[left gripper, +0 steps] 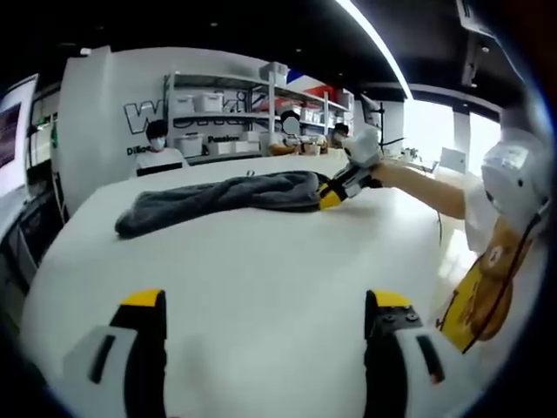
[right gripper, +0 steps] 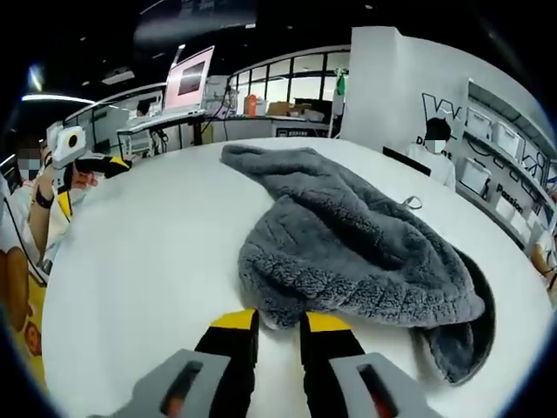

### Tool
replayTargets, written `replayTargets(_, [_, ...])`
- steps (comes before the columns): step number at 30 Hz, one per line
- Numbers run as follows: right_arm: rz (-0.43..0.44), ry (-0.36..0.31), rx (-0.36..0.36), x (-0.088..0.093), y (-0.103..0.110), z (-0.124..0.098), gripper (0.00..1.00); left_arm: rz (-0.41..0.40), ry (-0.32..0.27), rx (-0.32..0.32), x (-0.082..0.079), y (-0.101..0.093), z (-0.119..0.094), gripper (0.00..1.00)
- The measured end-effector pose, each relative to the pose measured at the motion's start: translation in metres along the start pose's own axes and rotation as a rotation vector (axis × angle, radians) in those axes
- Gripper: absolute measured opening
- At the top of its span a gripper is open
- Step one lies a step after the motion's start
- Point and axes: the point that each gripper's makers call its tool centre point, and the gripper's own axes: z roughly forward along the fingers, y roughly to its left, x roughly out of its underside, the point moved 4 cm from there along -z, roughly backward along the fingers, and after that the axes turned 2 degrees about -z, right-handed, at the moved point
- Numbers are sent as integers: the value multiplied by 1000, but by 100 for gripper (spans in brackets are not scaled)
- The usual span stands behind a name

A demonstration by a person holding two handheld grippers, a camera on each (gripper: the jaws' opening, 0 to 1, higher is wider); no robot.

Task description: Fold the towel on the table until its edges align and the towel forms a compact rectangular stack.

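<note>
The towel (right gripper: 348, 244) is grey, thick and fleecy, lying crumpled in a loose heap on the white round table (right gripper: 148, 252), with a small hanging loop sticking out of its far side and a darker fold tucked under the right edge. Seen from my left gripper view it stretches as a long, low bundle (left gripper: 218, 198) across the far half of the table. My right gripper (right gripper: 277, 329) has its yellow-tipped fingers drawn close together at the towel's near hem; the fleece edge sits right at the tips, but I cannot tell whether any cloth is actually pinched between them. In the left gripper view that same gripper (left gripper: 335, 193) meets the towel's right end. My left gripper (left gripper: 265, 309) hovers over bare tabletop, well apart from the towel, fingers spread wide with nothing between them. Beyond the table a white wall (left gripper: 104, 113) carries large outlined lettering starting with "W", too cut off by shelves to read; small labels on the storage bins (left gripper: 196, 103) are blurred. A seated person (left gripper: 158, 150) faces the table.
</note>
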Motion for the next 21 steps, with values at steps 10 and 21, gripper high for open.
replayTargets(10, [9, -37, 26, -4, -5, -12, 6, -1, -11, -32, 0, 4, -3, 99])
replayTargets(21, [-18, -157, 141, -31, -14, -69, 6, 0, -20, -24, -1, 2, -2, 99])
